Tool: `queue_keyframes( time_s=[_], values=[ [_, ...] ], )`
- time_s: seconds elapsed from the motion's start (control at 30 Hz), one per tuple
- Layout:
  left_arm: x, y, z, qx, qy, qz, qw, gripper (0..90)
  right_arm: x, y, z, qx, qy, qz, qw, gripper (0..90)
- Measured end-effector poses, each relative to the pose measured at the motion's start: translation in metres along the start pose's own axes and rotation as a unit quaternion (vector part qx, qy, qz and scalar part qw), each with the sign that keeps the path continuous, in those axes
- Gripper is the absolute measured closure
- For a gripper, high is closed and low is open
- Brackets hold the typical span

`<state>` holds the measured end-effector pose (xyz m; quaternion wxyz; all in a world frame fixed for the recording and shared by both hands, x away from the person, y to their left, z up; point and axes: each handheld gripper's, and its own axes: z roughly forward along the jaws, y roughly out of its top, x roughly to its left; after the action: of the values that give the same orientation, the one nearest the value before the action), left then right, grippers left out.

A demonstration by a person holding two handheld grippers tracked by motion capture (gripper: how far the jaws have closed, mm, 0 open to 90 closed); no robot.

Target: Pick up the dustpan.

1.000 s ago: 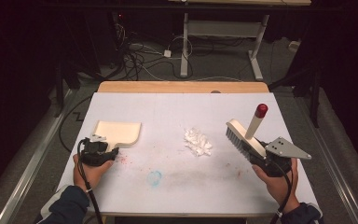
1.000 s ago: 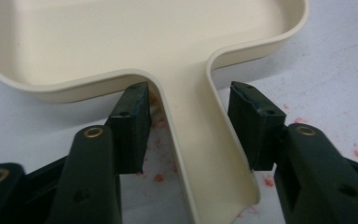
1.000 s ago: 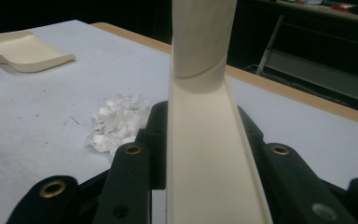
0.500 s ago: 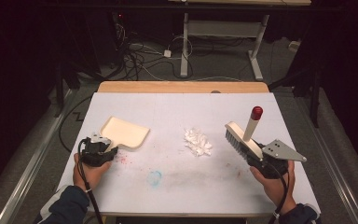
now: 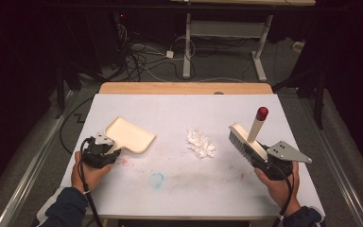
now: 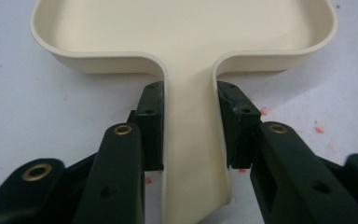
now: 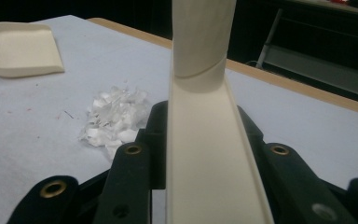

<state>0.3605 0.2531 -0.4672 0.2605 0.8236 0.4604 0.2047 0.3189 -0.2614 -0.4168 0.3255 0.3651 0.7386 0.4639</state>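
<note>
— Grip check: our left gripper [image 6: 189, 126] clamps the cream plastic dustpan [image 5: 128, 135] by its handle, why?
— So our right gripper [image 7: 200, 154], clamped on the cream brush [image 5: 246, 140], sweeps the white paper scraps [image 5: 200, 144] (mid-table, between them) in.

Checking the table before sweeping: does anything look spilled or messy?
Yes. A loose heap of white scraps lies mid-table between the dustpan and the brush. Faint red and blue smudges stain the table.

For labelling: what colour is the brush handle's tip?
Red, on the brush; clearest in the high view.
</note>
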Motion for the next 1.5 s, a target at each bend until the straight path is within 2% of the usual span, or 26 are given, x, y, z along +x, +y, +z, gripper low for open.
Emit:
queue_keyframes(
  time_s=[0.13,0.2,0.4,0.53,0.67,0.87,1.03,1.1,1.23,1.4,1.5],
  values=[
    [-0.006,0.002,-0.004,0.003,-0.023,0.019,0.9996,64.2,-0.003,0.003,0.005,-0.004,0.0,0.006,1.0,67.3],
    [-0.009,0.003,-0.005,0.005,-0.037,0.023,0.999,64.2,-0.005,0.005,0.009,-0.006,0.0,0.009,0.9999,67.3],
    [-0.015,0.005,-0.01,-0.005,-0.059,0.033,0.9977,64.2,-0.011,0.011,0.03,-0.006,-0.005,0.023,0.9997,67.3],
    [-0.024,0.007,-0.012,-0.001,-0.076,0.05,0.9958,64.1,-0.015,0.015,0.049,0.0,-0.014,0.023,0.9996,67.3],
    [-0.033,0.009,-0.012,0.006,-0.094,0.073,0.9929,64.2,-0.018,0.015,0.07,0.009,-0.02,0.032,0.9993,67.3],
    [-0.046,0.011,-0.014,0.01,-0.117,0.094,0.9886,64.1,-0.019,0.014,0.095,0.013,-0.022,0.047,0.9986,67.3],
    [-0.053,0.012,-0.013,0.014,-0.129,0.105,0.986,64.1,-0.015,0.015,0.115,0.02,-0.028,0.058,0.9977,67.3],
    [-0.055,0.013,-0.013,0.017,-0.137,0.108,0.9846,64.1,-0.012,0.014,0.122,0.026,-0.027,0.054,0.9978,67.4],
    [-0.059,0.015,-0.011,0.02,-0.139,0.115,0.9835,64.1,-0.003,0.011,0.135,0.037,-0.023,0.051,0.9977,67.3],
    [-0.063,0.016,-0.009,0.02,-0.14,0.119,0.9828,64.0,0.01,0.011,0.139,0.041,-0.006,0.041,0.9983,67.3],
    [-0.064,0.016,-0.01,0.02,-0.14,0.12,0.9827,64.0,0.016,0.013,0.139,0.053,0.003,0.031,0.9981,67.0]
  ],
)
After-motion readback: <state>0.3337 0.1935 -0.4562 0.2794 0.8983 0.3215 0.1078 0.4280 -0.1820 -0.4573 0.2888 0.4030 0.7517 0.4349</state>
